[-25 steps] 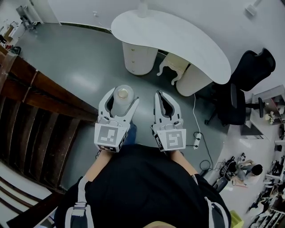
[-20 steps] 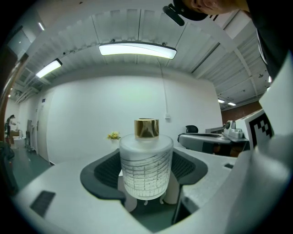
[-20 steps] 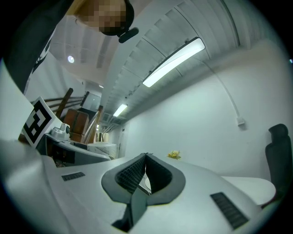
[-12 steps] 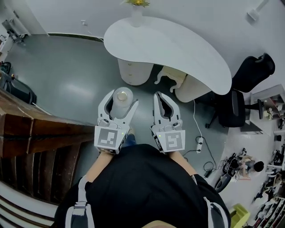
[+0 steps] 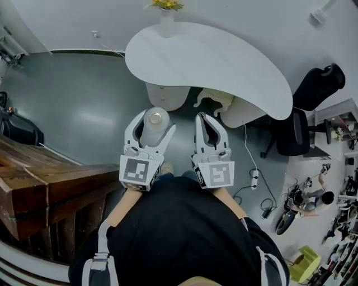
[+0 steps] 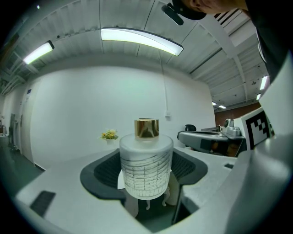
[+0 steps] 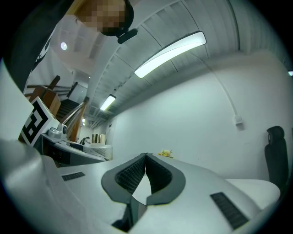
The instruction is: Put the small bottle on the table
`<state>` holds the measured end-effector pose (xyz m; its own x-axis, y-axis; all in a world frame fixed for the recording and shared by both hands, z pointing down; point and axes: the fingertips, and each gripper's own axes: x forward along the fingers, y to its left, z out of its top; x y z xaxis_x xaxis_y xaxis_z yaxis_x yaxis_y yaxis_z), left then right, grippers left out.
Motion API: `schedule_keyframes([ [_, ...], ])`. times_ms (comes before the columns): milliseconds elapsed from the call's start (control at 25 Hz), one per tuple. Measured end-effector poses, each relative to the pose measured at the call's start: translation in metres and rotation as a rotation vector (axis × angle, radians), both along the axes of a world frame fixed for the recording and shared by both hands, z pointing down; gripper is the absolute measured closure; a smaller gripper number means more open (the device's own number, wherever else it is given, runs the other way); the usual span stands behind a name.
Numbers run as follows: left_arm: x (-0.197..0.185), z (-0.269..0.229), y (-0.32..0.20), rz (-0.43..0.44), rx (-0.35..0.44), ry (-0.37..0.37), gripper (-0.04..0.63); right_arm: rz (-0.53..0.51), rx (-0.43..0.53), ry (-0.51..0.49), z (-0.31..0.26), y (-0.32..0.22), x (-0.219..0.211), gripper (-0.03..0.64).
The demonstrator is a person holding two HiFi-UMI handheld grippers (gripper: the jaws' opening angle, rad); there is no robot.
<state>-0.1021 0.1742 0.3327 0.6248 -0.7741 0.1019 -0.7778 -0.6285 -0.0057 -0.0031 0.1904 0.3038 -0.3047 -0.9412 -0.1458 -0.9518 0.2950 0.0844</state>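
Note:
My left gripper [image 5: 150, 126] is shut on a small frosted bottle [image 5: 153, 124] with a gold cap, held upright above the floor. In the left gripper view the bottle [image 6: 145, 165] stands between the dark pads of that gripper [image 6: 145, 171], its cap [image 6: 146, 128] at the top. My right gripper [image 5: 211, 129] is beside it, shut with nothing in it; in the right gripper view its tips [image 7: 146, 157] meet. The curved white table [image 5: 207, 61] lies ahead of both grippers, its near edge just beyond their tips.
A white vase with yellow flowers [image 5: 166, 15] stands at the table's far left end. A black office chair [image 5: 305, 111] is at the right. Wooden stairs [image 5: 45, 184] are at the left. A cable and power strip [image 5: 253, 180] lie on the grey floor.
The view has moved forward: the table has come closer and the stairs have slid back to the left. Both grippers keep their pose, the left still holding the bottle.

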Motion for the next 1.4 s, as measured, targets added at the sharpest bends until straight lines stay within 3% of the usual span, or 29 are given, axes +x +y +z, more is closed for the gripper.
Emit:
schedule_keyframes([
  [400, -0.018, 0.004, -0.024, -0.013, -0.029, 0.012, 0.265, -0.015, -0.007, 0.018, 0.000, -0.028, -0.018, 0.595],
  [840, -0.016, 0.010, -0.064, -0.017, -0.010, 0.019, 0.265, -0.061, 0.008, 0.024, 0.002, -0.071, -0.025, 0.595],
  [1400, 0.023, 0.010, -0.183, -0.053, -0.001, 0.022, 0.265, -0.125, 0.002, 0.022, 0.006, -0.206, 0.006, 0.595],
])
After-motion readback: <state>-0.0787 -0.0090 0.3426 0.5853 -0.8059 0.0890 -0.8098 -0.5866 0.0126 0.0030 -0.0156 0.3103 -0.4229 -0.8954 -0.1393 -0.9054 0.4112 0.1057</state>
